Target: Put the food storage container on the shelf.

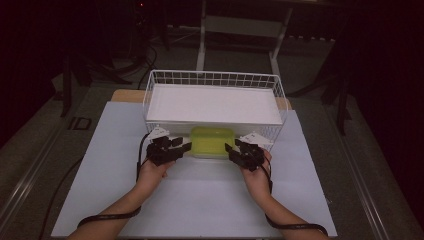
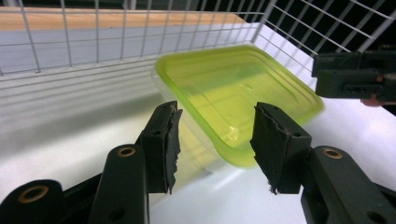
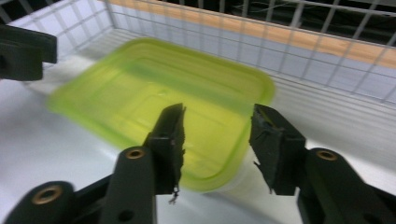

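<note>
Forearms come in from the near edge of the table, one handheld gripper each, both aimed at the yellow-green lidded container (image 1: pixel 212 141).

Landmark = that container. It sits on the pale table sheet (image 1: pixel 100 165), right against the front wall of the white wire basket (image 1: pixel 150 95); whether it touches the wire I cannot tell. The container looks motion-blurred in both gripper views, mostly along its lid rim.

Left gripper (image 1: pixel 186 146): just off the container's left end, jaws pointing at it. In the left gripper view (image 2: pixel 215 140) the jaws are spread, with the near corner of the container in the gap between them. Pads (image 2: pixel 168 144) are clear of the plastic on both sides, no pinch.

Right gripper (image 1: pixel 229 148): just off the container's right end, mirrored pose. In the right gripper view (image 3: pixel 215 140) the jaws are likewise spread, straddling the near corner of the lid. Pads (image 3: pixel 173 140) not pressing on it, gap visible each side.

Each gripper view also catches the opposite gripper at the container's far end, black body only.

Behind the container: a white flat board (image 1: pixel 212 102) lying inside the basket, and beyond the basket a strip of wooden tabletop (image 2: pixel 116 18).
</note>
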